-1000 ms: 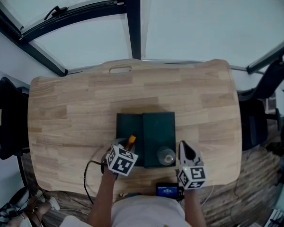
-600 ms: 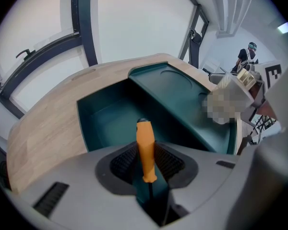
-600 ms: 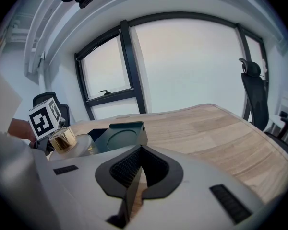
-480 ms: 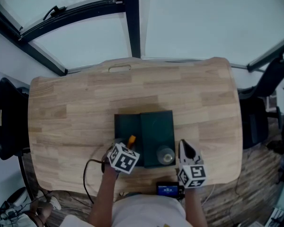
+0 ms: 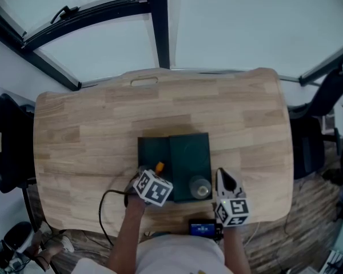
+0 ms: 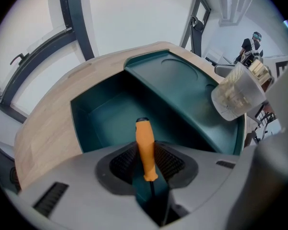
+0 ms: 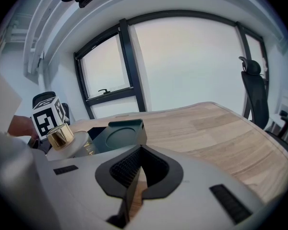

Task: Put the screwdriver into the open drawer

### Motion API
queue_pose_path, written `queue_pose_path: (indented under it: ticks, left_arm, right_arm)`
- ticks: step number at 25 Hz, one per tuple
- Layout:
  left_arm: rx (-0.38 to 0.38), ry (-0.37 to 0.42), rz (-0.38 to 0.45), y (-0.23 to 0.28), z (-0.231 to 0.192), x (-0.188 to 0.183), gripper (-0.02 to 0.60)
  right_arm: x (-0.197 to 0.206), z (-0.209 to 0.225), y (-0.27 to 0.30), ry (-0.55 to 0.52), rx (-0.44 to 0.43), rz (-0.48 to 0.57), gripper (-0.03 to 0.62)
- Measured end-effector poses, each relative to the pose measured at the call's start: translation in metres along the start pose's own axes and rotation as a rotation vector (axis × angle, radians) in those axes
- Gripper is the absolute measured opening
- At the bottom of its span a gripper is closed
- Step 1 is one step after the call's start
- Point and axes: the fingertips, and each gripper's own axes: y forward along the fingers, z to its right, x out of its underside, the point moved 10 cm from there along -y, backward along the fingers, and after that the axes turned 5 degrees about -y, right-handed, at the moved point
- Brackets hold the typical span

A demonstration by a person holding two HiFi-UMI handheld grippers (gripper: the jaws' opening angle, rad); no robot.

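Screwdriver (image 6: 145, 147): orange handle pointing far, shaft toward the near side; it was held above the near end of the drawer and was not yet lying in it.
Left gripper (image 6: 145, 161): clenched on the screwdriver's handle, low down by the shaft.
Drawer (image 6: 103, 116): teal, pulled out on the left of the box; what showed of its floor was bare.
Step in hand: lowering and letting go, by my reading.
- The handle wanted carrying a little farther, over the middle of the floor.
- The tool wanted lowering until it was nearly flat and lengthwise.
- Only then should the jaws have parted, so it neither rolled nor caught the near wall.

Box (image 6: 182, 92): teal, with a clear bottle (image 6: 237, 94) on the near right of its top; a wide swing could have knocked it.
Right gripper (image 7: 134, 176): near right of the box, jaws all but together on nothing, idle.
Table (image 5: 86, 124): wood, with the box near its near edge.
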Motion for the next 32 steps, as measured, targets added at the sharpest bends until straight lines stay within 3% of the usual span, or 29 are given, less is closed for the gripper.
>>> queue_pose_path:
  ticks: [9,22,32]
  left_arm:
    - [-0.017,0.025,-0.014,0.0023,0.0019,-0.0021,0.110]
    - [0.016,0.029,0.000,0.0014,0.0029,0.0006,0.110]
    - [0.055,-0.014,0.053,-0.0051,-0.0013,0.0001,0.110]
  right_arm:
    - [0.0028,0.0024,0.0006,0.008,0.003,-0.008,-0.003]
    - [0.0045,0.0015,-0.0011,0.014,0.004,0.000,-0.003]
    - [0.0019,0.0015,-0.0033,0.012,0.004,0.007,-0.003]
